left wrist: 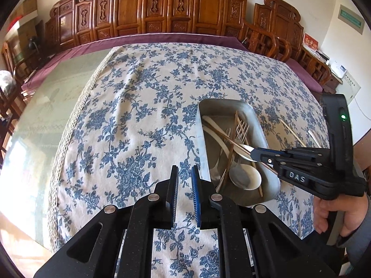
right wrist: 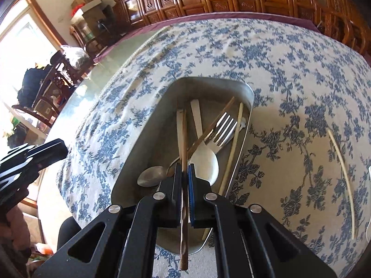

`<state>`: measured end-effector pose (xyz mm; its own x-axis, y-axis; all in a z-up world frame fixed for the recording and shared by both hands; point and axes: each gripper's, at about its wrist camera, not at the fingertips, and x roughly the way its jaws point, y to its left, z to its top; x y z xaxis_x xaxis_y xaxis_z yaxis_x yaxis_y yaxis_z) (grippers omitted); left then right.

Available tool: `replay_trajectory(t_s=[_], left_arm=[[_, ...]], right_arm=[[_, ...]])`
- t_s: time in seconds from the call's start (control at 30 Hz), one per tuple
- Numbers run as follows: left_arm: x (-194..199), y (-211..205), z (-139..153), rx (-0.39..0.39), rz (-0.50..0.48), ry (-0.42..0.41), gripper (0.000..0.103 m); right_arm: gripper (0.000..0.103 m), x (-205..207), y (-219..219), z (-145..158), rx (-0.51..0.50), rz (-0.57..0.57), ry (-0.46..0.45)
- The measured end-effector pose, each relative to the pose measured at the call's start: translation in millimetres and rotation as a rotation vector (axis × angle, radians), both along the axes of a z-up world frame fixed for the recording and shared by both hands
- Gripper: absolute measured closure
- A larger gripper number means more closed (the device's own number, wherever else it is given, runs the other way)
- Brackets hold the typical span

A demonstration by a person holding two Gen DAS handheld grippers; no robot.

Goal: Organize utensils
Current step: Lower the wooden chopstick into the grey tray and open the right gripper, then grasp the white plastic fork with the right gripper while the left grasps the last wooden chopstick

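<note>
Right gripper (right wrist: 185,173) clamped on a brown chopstick (right wrist: 183,139), gripped near mid-length, stick running on past the jaws toward the camera; tip end hangs over the tray (right wrist: 249,97). Left gripper (left wrist: 185,173) nearly closed, small gap between the pads, nothing in it; it hovers over the cloth (left wrist: 139,92) just beside the tray's near wall. Tray sits on the floral cloth and holds a fork (right wrist: 222,127), a white spoon (right wrist: 205,153), a metal spoon (right wrist: 150,176), a pale chopstick (right wrist: 231,148) along its right wall and a second brown chopstick (right wrist: 215,122) lying crosswise. Still out on the cloth, well apart from the tray: one pale chopstick (right wrist: 343,169) and, at the frame edge, something white I can't identify. Step in hand, as I read it: laying the held chopstick into the tray. To do it well: lower until the tip end rests on the pile, line the stick with the tray's long side so neither end rides up on the rim, then release low, not from height, since a drop could bounce it off the fork. Left gripper best kept clear of the tray. Task looks mostly done; loose pieces on the cloth remain.
</note>
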<state>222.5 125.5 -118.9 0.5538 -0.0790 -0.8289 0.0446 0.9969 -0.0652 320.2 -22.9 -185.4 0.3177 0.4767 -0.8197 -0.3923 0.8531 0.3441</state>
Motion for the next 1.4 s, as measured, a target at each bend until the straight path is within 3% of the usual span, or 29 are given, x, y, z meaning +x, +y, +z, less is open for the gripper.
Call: replay_trajectory(t_s=[0.83, 1.0, 1.4], left_arm=[[-5, -4, -2, 0.000, 0.003, 0.010, 0.091], [-5, -14, 1, 0.000, 0.000, -0.002, 0.077], [1, -56, 3, -0.010, 0.000, -0.034, 0.022]], right_arm=[[0.094, 1, 16, 14, 0.019, 0.019, -0.061], [0.094, -8, -8, 25, 0.009, 0.019, -0.109], [0.080, -36, -127, 45, -0.071, -0.053, -0.226]])
